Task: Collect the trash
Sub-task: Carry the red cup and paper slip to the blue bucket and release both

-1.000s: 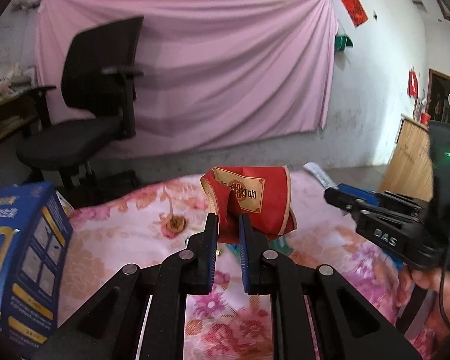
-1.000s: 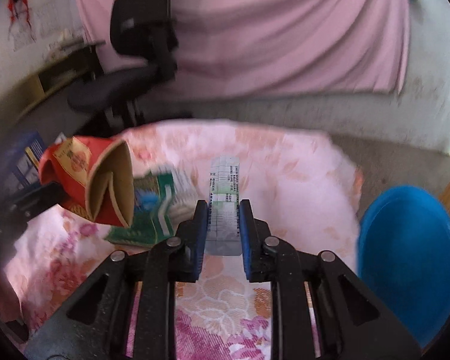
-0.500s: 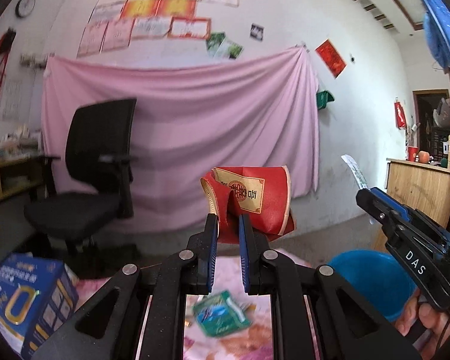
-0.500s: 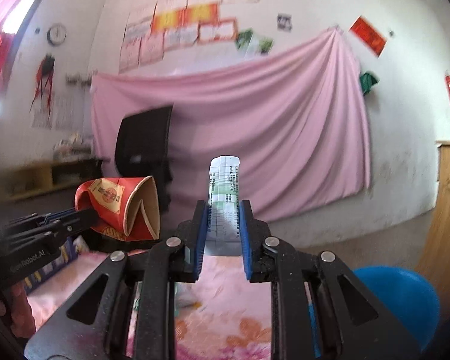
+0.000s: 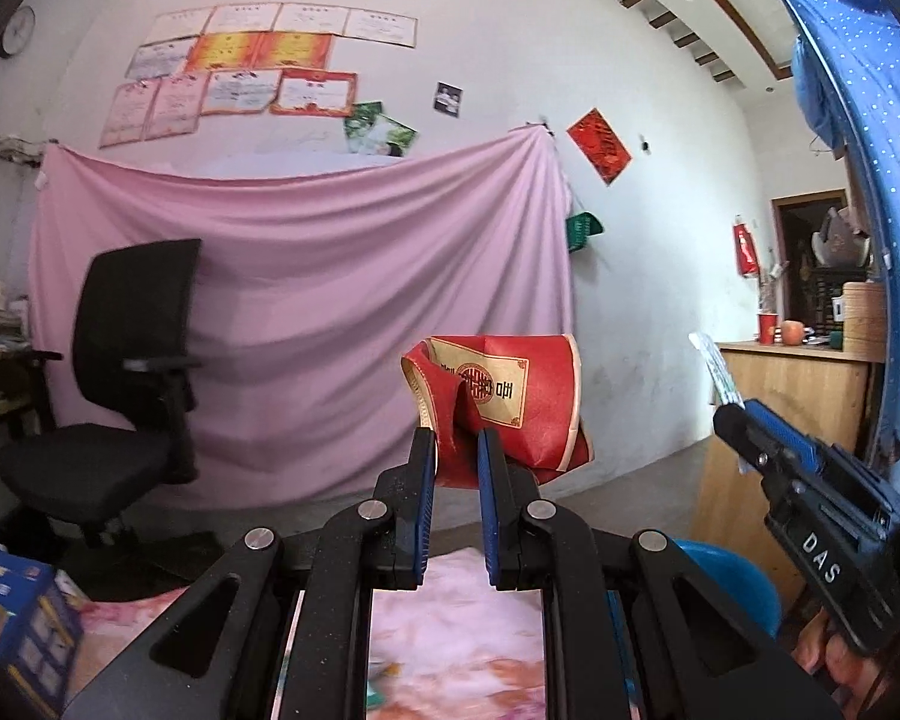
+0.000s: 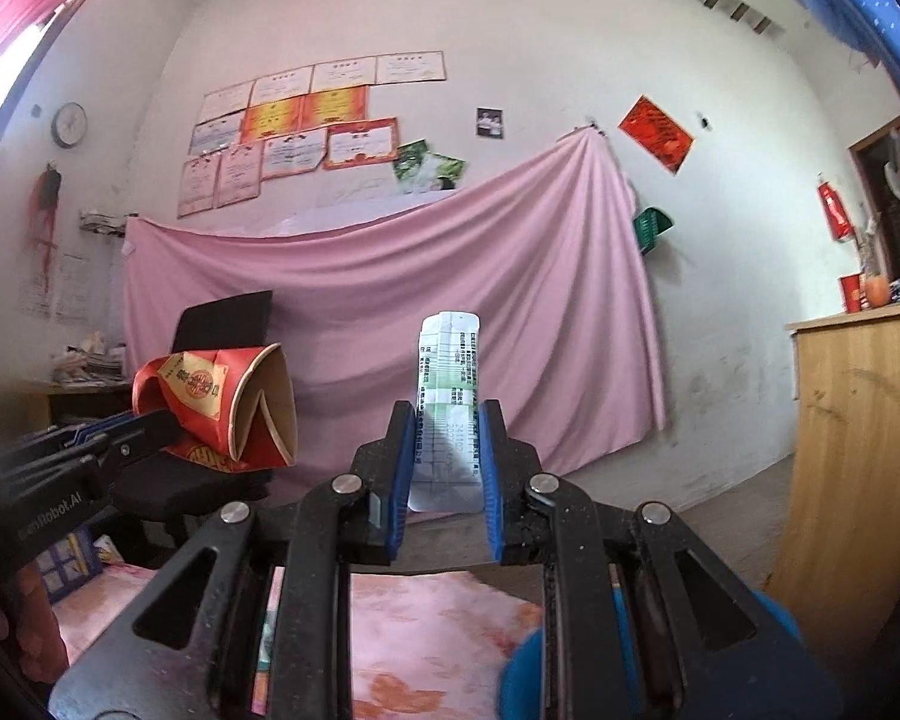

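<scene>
The left gripper has its jaws narrowed onto a crushed red paper cup, pinching its folded wall; the cup is lifted clear of the floral cloth below. The right gripper clamps an upright white printed packet between close-set jaws. The blue bin sits low on the right. "DAS" shows on the right gripper's body. Beyond stand an office chair and a pink sheet.
</scene>
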Demonstrator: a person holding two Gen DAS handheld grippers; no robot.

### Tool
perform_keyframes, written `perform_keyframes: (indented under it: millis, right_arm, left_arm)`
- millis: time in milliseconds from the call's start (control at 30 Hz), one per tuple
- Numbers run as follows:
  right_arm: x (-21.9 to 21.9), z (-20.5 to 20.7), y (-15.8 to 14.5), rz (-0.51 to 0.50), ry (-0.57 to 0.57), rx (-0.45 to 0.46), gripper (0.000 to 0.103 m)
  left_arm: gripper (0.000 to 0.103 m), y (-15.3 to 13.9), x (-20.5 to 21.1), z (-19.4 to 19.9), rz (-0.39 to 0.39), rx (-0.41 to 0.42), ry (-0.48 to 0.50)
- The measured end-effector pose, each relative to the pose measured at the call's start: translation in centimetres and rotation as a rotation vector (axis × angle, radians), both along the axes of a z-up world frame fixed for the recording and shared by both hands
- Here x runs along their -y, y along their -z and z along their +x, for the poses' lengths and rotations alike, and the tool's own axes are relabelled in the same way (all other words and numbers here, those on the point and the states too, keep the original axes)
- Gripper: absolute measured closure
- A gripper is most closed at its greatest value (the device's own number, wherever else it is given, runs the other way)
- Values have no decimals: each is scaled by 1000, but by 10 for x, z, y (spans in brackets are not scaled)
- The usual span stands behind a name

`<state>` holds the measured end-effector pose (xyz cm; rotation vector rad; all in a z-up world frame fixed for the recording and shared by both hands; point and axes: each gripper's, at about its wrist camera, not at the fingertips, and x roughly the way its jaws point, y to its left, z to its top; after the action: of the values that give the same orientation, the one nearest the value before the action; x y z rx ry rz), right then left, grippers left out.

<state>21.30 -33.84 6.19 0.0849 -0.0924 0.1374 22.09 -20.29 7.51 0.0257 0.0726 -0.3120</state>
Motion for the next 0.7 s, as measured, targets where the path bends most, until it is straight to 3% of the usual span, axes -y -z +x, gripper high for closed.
perform_keyframes:
  millis: [267, 700]
  right_arm:
    - [34, 3, 9, 9, 94, -78, 53]
    - [77, 32, 36, 75, 215, -330, 53]
  left_arm:
    - [92, 7, 44, 17, 9, -64, 83]
    - [92, 27, 93, 67, 15, -342, 183]
